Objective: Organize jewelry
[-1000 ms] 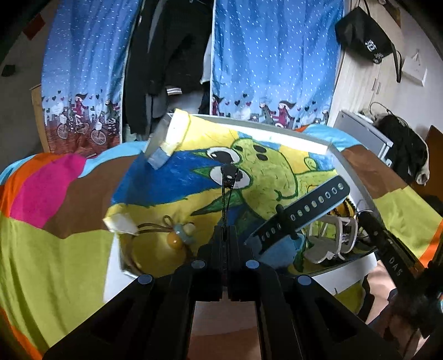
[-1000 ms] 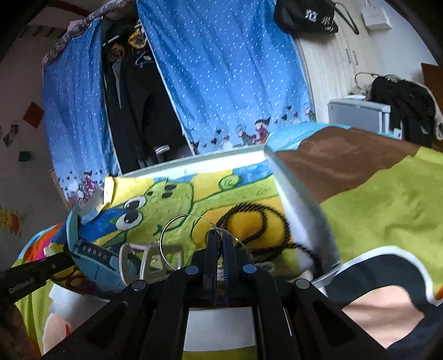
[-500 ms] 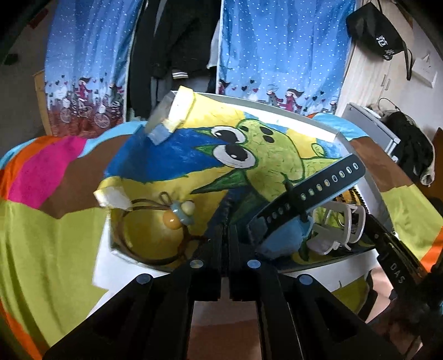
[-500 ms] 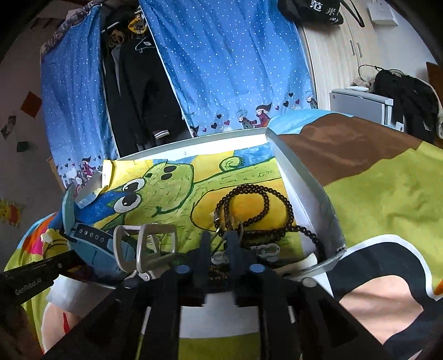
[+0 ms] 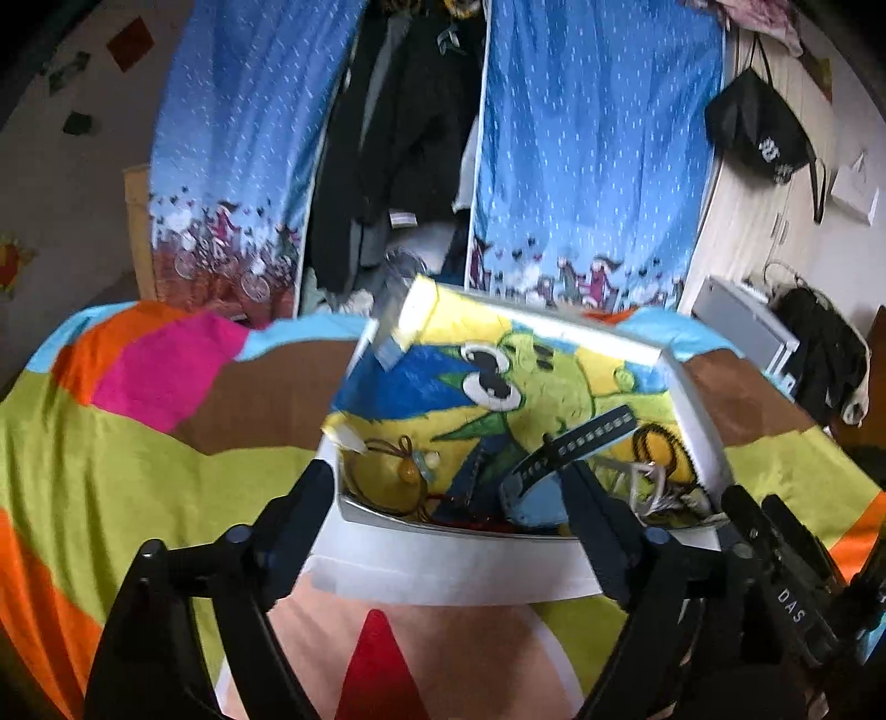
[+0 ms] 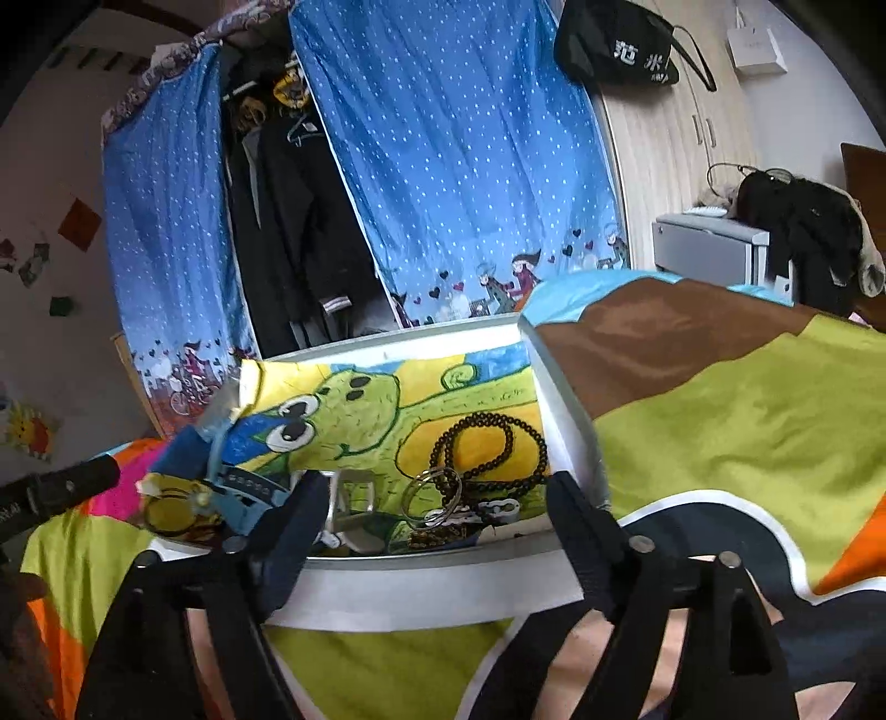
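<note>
On the bed, only the right view shows the bead bracelet (image 6: 487,451); both jaws gape empty.

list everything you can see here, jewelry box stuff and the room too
box: 1, white, cartoon-lined, on the bedspread
bead necklace: 1, dark, right side of box
metal ring: 1, silver, beside the beads
watch strap: 1, dark blue, across box middle
cord pendant: 1, yellow bead on brown cord, left side of box
bedspread: 1, multicoloured
curtains: 2, blue dotted, behind
clothes: several, dark, hanging between curtains
bag: 1, black, on wall
left tool: open, empty
right tool: open, empty
</note>
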{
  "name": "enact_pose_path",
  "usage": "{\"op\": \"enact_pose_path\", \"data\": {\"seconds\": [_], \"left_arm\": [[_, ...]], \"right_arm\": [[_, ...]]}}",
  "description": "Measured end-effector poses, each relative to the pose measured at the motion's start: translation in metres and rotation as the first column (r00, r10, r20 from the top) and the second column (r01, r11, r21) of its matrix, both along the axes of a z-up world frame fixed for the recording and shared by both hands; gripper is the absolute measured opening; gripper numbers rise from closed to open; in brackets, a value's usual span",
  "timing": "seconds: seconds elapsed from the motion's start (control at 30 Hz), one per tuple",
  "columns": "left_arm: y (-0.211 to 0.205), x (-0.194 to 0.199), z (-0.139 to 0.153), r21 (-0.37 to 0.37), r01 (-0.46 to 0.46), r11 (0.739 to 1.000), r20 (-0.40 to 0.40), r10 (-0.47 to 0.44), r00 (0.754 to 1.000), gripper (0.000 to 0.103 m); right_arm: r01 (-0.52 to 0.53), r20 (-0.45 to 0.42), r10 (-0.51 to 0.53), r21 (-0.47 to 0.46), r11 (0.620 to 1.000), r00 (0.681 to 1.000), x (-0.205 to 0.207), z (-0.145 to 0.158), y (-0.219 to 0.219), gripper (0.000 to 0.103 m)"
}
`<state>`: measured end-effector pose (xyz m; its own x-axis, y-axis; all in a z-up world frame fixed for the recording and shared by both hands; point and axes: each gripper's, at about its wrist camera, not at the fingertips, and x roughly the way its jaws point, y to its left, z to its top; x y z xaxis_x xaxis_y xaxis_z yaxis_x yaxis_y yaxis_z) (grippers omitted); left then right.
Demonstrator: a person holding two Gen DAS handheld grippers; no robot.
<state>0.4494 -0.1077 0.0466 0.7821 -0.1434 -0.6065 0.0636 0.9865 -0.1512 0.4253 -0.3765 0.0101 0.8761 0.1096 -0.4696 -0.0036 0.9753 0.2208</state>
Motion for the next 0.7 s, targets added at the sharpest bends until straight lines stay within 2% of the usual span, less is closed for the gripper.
{"op": "enact_pose_path", "data": {"seconds": [0.07,0.23,0.47,0.7], "left_arm": [[0.0,-0.011,0.01,0.006,-0.005,1.0,0.025,0.005,1.0,0.091],[0.002,-0.045,0.039,0.013,-0.005,1.0,0.086,0.003,0.996,0.097],[0.004,-0.096,0.071,0.027,0.006,1.0,0.165,-0.01,0.986,0.1],[0.016,-0.147,0.087,-0.019,0.031,0.999,0.208,-0.026,0.978,0.1]], "right_arm": [[-0.004,0.027,0.004,0.003,1.0,1.0,-0.011,0.009,0.0,0.092],[-0.019,0.107,0.019,-0.008,1.0,0.994,-0.044,0.035,0.003,0.103],[-0.028,0.188,0.035,-0.04,0.999,0.981,-0.093,0.06,0.012,0.103],[-0.011,0.261,0.029,-0.07,0.997,0.965,-0.147,0.078,0.017,0.103]]}}
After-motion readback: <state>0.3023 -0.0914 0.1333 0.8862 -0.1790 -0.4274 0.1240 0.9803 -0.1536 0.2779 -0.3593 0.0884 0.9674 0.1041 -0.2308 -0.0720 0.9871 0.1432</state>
